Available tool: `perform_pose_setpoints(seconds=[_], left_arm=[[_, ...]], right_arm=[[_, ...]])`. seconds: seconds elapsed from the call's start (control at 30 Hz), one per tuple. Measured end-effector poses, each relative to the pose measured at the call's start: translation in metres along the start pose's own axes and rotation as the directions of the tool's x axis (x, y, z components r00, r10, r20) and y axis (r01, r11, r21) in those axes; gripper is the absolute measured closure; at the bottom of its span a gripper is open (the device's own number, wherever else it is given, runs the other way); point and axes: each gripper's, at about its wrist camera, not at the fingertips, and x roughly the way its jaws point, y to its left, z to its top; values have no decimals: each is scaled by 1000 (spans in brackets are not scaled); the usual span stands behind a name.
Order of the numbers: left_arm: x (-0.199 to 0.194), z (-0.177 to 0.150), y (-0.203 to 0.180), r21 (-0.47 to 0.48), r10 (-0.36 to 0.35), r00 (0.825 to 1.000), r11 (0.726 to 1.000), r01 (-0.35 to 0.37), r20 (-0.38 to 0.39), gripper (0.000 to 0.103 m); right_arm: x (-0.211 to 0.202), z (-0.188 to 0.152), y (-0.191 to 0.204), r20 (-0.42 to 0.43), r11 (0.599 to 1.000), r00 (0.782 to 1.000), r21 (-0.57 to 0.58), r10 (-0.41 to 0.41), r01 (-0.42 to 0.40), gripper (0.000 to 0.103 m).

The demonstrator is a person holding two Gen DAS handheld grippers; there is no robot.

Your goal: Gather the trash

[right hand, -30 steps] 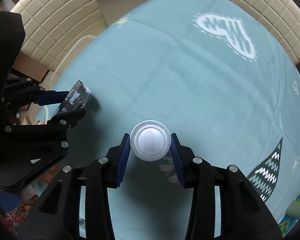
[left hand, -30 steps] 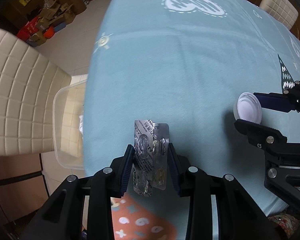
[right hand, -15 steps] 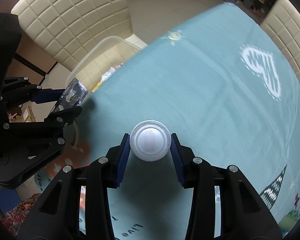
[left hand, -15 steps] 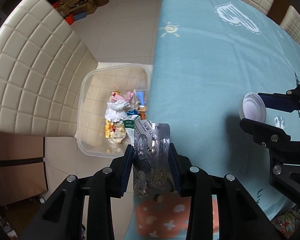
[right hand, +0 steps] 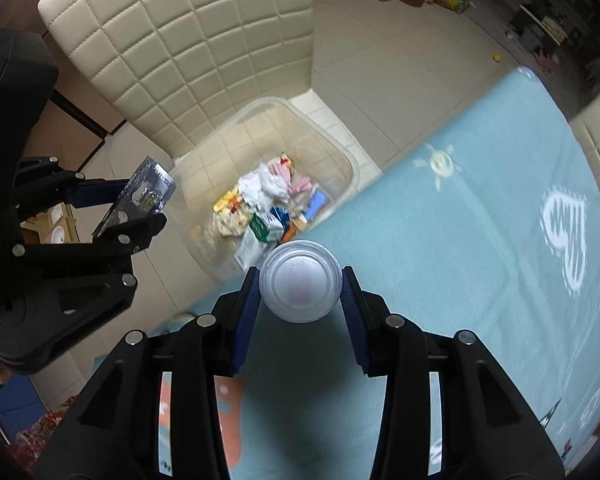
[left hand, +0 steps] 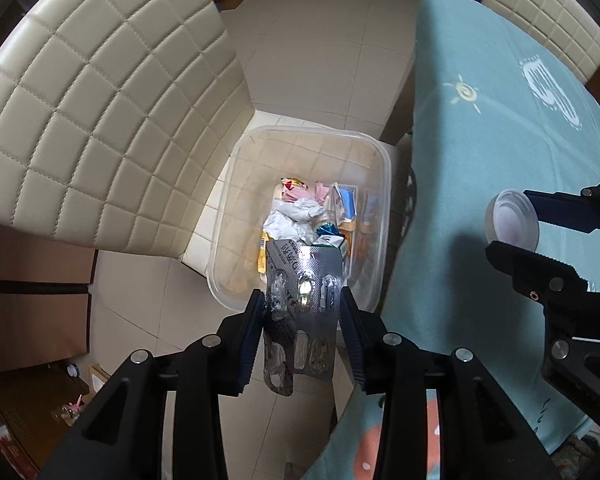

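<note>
Left gripper is clamping a blister pack above the trash bin; right gripper is clamping a white cup over the table.

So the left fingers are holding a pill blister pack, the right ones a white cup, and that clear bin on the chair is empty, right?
Not empty: the clear bin already holds wrappers and crumpled paper, as the left wrist view shows. The blister pack and white cup are held as you say.

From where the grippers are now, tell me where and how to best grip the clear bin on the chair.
Grip the bin by its rim on the table-side wall, coming straight down from above. The open top leaves that thin edge exposed; the chair back blocks the far side, and trash fills the middle.
</note>
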Motion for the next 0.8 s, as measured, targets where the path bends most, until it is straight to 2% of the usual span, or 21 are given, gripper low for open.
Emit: perform_pose_setpoints(seconds=[0.07,0.1,0.13,0.17,0.2,0.3,0.5,0.6,0.63,0.7,0.8], left_arm=[[1,6,4,-13,-7,1000,1000,7,-2,64],[2,8,6,-18,-10,1000,1000,10,-5,57],[3,11,9,-27,-10,1000,1000,10,-6,43],[3,14,12,-38,-1,1000,999,1,2,36],[3,15,14,-45,10,1000,999,-9,11,31],[8,19,24,-64,19,1000,998,-19,4,24],[20,18,46,-125,27,999,992,-30,-25,23],[28,14,54,-147,24,999,989,-30,-44,23],[30,13,55,-150,24,999,988,-31,-49,23],[34,11,58,-156,23,998,987,-32,-58,23],[37,8,59,-163,21,998,986,-32,-66,23]], right_arm=[[3,9,0,0,1000,1000,-5,1,-1,60],[5,13,0,-1,1000,1000,-8,1,-1,60],[7,18,0,-1,1000,1000,-12,2,-2,60],[9,22,0,-2,1000,1000,-15,3,-3,60],[11,27,0,-4,1000,1000,-18,4,-4,60],[17,36,0,-5,1000,1000,-26,13,-13,60],[32,54,8,-9,998,1000,-52,18,-19,59],[39,61,12,4,998,1000,-62,14,-13,46],[39,62,12,9,998,1000,-65,1,0,35],[39,64,12,27,998,1000,-58,-10,12,21],[42,63,11,20,998,1000,-60,-4,5,21]])
